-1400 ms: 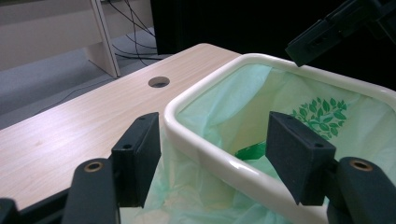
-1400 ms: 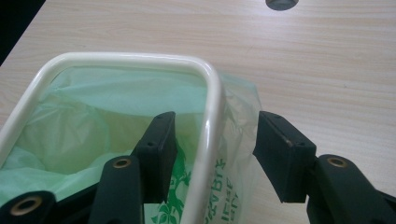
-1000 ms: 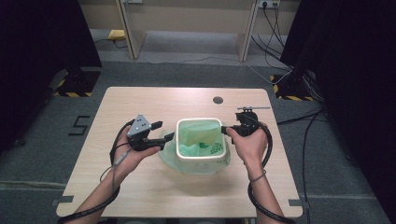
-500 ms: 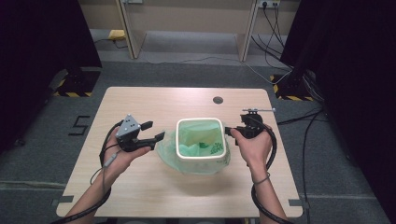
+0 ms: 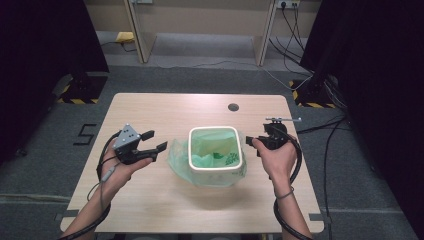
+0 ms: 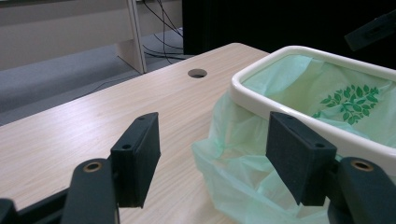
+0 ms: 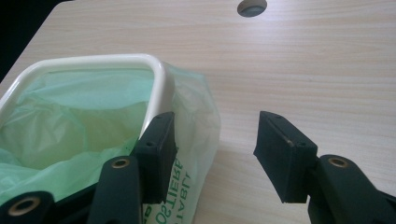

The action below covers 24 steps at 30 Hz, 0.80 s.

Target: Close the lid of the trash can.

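A white bin (image 5: pixel 215 149) with rounded corners is standing upright at the table's middle. A pale green bag (image 5: pixel 210 145), printed with dark green leaves, is lining it, its loose edge spilling over the rim and bunching on the tabletop around the bin's left, right and near sides.

The table (image 5: pixel 150 200) under both grippers is pale wood-grain laminate, smooth and matt, with a dark round grommet (image 5: pixel 233 107) set in ahead of them. Between the grippers stands a bin (image 5: pixel 215 170) whose cream rim looks like smooth, slightly glossy plastic. Its liner, a bag (image 6: pixel 233 154) of thin translucent green film, is wrinkled and faintly shiny, printed with darker green leaves. Just beside it, the left gripper (image 5: pixel 154 141) and right gripper (image 7: pixel 215 144) have matt black jaws faced with dull, foam-like pads and brass-coloured rivets.
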Motion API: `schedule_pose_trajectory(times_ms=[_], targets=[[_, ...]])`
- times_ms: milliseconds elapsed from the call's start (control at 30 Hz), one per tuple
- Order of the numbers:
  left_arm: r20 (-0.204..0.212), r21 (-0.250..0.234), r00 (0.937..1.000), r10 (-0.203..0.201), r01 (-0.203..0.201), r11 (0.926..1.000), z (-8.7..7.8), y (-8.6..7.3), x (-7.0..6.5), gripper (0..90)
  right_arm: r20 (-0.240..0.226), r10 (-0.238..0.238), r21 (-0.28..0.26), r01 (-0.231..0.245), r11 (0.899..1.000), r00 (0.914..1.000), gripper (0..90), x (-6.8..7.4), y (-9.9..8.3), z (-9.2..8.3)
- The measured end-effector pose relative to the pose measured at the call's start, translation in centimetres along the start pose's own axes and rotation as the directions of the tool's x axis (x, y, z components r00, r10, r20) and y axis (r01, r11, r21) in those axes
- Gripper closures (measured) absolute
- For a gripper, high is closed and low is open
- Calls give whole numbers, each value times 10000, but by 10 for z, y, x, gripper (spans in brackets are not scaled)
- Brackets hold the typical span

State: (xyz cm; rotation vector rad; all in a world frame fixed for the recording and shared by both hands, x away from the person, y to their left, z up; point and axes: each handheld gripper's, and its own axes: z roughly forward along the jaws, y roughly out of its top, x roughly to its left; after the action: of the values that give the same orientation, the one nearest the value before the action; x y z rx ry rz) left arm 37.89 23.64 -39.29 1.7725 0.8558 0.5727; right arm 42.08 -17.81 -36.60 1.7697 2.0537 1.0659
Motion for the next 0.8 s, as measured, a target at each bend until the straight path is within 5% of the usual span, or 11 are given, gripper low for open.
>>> schedule_pose_trajectory(times_ms=[800], targets=[[-503,-201,9986,-135,125,9997,-25,0,21,343,312,-23,-370,34,9993,9995,477,-20,-10,-9]])
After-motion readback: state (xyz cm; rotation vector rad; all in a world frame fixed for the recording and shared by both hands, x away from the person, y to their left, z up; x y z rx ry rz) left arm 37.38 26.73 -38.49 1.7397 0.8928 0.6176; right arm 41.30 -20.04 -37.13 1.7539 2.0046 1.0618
